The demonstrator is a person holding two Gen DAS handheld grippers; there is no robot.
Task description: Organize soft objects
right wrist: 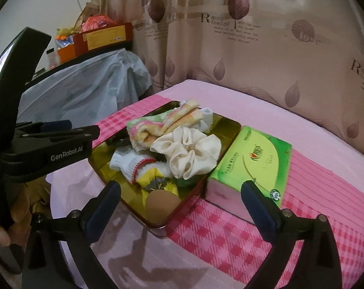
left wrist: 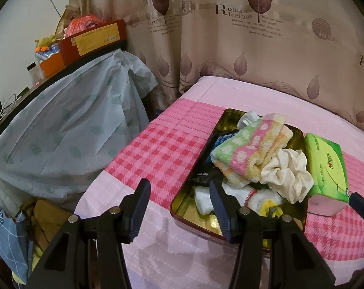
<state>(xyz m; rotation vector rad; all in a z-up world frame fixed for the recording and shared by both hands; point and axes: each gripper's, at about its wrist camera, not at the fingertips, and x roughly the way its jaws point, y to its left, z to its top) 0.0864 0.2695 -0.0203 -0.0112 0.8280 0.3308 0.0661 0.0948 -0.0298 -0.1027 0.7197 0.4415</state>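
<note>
Tissue pack [right wrist: 252,166]: on bed, touching right wall of tin [right wrist: 104,168], long axis pointing away. Right tongs [right wrist: 182,204] nearer, gaping, empty, straddling its near end. Left tongs [left wrist: 179,204] open, empty.

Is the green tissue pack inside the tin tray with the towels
No, the green tissue pack lies on the pink bedcover just outside the tin tray, against its right wall.

Soft things heaped in tin [left wrist: 232,114] (tongs [left wrist: 179,207] empty)
</note>
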